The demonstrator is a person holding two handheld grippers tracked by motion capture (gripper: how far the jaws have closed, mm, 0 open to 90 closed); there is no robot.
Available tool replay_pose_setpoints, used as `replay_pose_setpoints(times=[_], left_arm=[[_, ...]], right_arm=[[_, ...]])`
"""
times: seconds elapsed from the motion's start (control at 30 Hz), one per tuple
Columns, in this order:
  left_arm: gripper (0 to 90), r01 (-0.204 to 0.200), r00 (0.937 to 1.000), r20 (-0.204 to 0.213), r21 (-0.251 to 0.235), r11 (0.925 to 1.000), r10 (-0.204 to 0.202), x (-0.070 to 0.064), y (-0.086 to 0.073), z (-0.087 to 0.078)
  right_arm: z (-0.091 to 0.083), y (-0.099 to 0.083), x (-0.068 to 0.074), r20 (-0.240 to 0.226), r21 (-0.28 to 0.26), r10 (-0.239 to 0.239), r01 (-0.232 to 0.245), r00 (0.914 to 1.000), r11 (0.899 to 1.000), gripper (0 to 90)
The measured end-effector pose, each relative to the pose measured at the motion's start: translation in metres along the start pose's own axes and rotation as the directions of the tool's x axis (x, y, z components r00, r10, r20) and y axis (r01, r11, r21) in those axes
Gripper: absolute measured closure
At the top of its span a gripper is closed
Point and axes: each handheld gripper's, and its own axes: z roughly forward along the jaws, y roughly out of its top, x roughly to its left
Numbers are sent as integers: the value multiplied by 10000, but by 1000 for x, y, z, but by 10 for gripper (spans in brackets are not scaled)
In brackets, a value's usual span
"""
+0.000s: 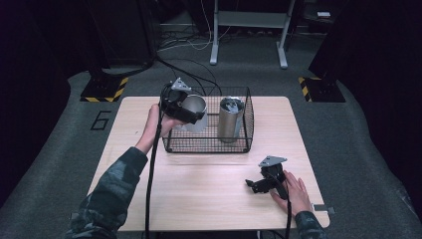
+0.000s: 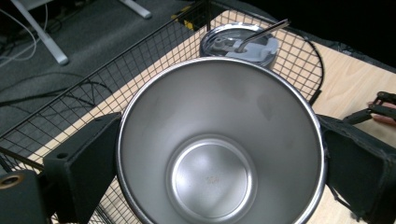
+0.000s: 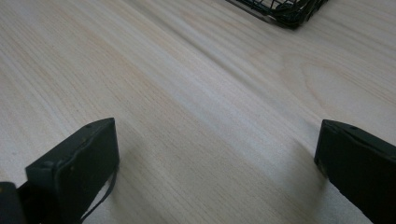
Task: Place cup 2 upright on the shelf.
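Observation:
My left gripper (image 1: 191, 113) is shut on an open steel cup (image 1: 195, 110), held tilted over the left half of the black wire basket (image 1: 209, 145). In the left gripper view the steel cup (image 2: 219, 154) sits between the jaws, its empty inside facing the camera. A second steel tumbler (image 1: 230, 119) with a lid and a straw stands upright in the basket's right half; its lid (image 2: 243, 44) shows beyond the cup's rim. My right gripper (image 1: 255, 185) lies low on the table at the front right, open, with bare wood between its jaws (image 3: 219, 154).
The wooden table (image 1: 199, 184) has free surface in front of the basket. A basket corner (image 3: 285, 11) shows at the top of the right gripper view. Cables and desk legs (image 1: 215, 45) lie on the carpet beyond the table.

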Motion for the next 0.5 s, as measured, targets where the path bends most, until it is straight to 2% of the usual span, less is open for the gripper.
replay_pose_setpoints(times=[0.03,0.23,0.5], left_arm=[[60,156,9999,-18,-6,9999,-157,3,1,6],[60,207,9997,-117,171,9996,-205,9,4,18],[60,686,9971,-341,376,9969,-674,17,3,38]], right_arm=[[0,0,0,1,-7,15,-15,10000,10000,0],[0,0,0,-3,-1,23,-23,10000,10000,0],[0,0,0,0,-6,34,-34,10000,10000,0]])
